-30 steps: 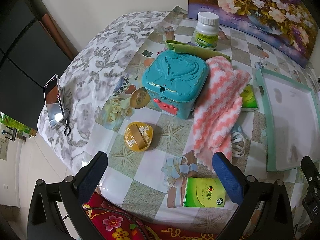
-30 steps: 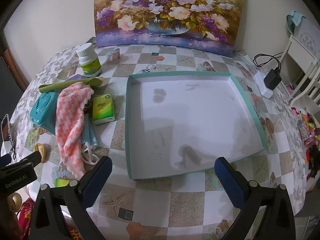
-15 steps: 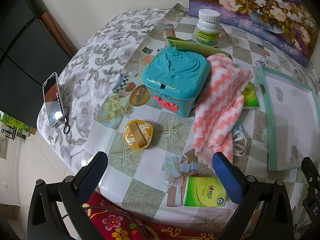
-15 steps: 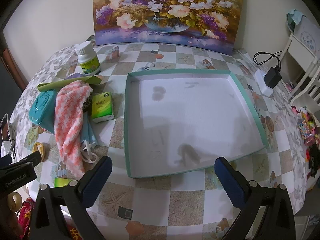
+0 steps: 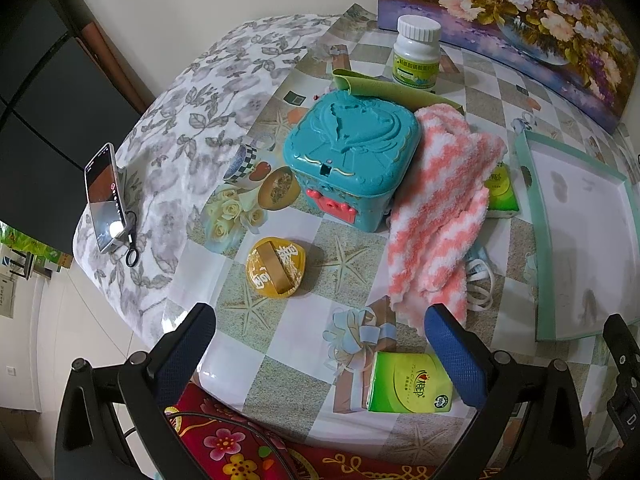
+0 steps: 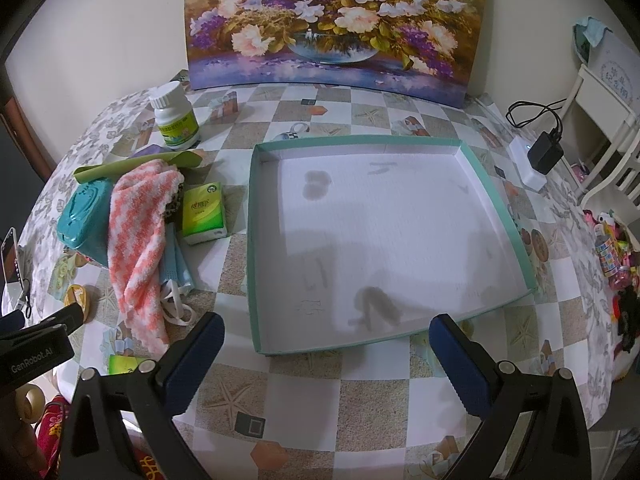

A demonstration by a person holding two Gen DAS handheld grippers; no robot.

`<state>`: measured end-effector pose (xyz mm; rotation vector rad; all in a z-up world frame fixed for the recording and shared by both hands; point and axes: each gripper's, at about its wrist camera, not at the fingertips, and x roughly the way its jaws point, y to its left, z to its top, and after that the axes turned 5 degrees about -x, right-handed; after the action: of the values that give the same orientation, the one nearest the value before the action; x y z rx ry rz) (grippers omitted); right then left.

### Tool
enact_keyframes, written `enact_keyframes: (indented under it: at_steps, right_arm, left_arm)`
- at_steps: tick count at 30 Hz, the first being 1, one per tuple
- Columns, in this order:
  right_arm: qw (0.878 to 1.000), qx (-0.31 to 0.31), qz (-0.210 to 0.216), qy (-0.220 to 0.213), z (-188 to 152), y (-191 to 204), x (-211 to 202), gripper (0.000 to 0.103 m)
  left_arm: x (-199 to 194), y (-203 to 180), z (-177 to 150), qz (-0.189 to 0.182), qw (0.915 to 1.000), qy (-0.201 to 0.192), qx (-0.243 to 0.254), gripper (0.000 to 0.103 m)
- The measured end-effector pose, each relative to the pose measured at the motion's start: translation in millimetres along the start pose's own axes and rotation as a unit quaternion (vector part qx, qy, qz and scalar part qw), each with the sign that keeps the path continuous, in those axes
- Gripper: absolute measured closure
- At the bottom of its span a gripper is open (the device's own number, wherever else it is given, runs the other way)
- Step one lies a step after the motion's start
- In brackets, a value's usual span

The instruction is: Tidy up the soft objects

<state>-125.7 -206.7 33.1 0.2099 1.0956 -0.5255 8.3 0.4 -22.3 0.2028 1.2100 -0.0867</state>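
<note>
A pink-and-white fluffy towel (image 5: 436, 208) lies draped over the side of a teal toy box (image 5: 352, 160); it also shows in the right wrist view (image 6: 138, 240). Blue face masks (image 6: 176, 268) lie under its end. One green tissue pack (image 5: 410, 382) lies near the front edge, another (image 6: 204, 212) beside the shallow teal-rimmed tray (image 6: 256, 248). My left gripper (image 5: 320, 344) is open and empty, hovering above the front table edge, left of the near tissue pack. My right gripper (image 6: 326, 354) is open and empty before the tray's front rim.
A white pill bottle (image 5: 416, 54), a green rolled sheet (image 5: 384, 90), a yellow round tin (image 5: 276, 266) and a phone (image 5: 105, 196) are on the table. A flower painting (image 6: 332, 28) leans on the back wall. A charger and cable (image 6: 540, 152) lie at the right.
The left gripper has drifted slightly forward and left, so the table's objects sit a little lower and farther right in its view. The right gripper has barely moved. Both stay open.
</note>
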Motion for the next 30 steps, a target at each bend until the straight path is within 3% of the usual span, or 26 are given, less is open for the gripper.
enact_keyframes:
  at_steps: [22,30]
  right_arm:
    - [1.0,0.001,0.001,0.004,-2.8,0.6,3.0,0.0]
    - [0.999,-0.021,0.025,0.003,-1.9,14.2,-1.0,0.0]
  left_arm:
    - [1.5,0.0,-1.2,-0.001,1.0,0.001,-0.001,0.0]
    - [-2.9,25.4,5.6,-0.028,0.9991,-0.004,-0.032,0.0]
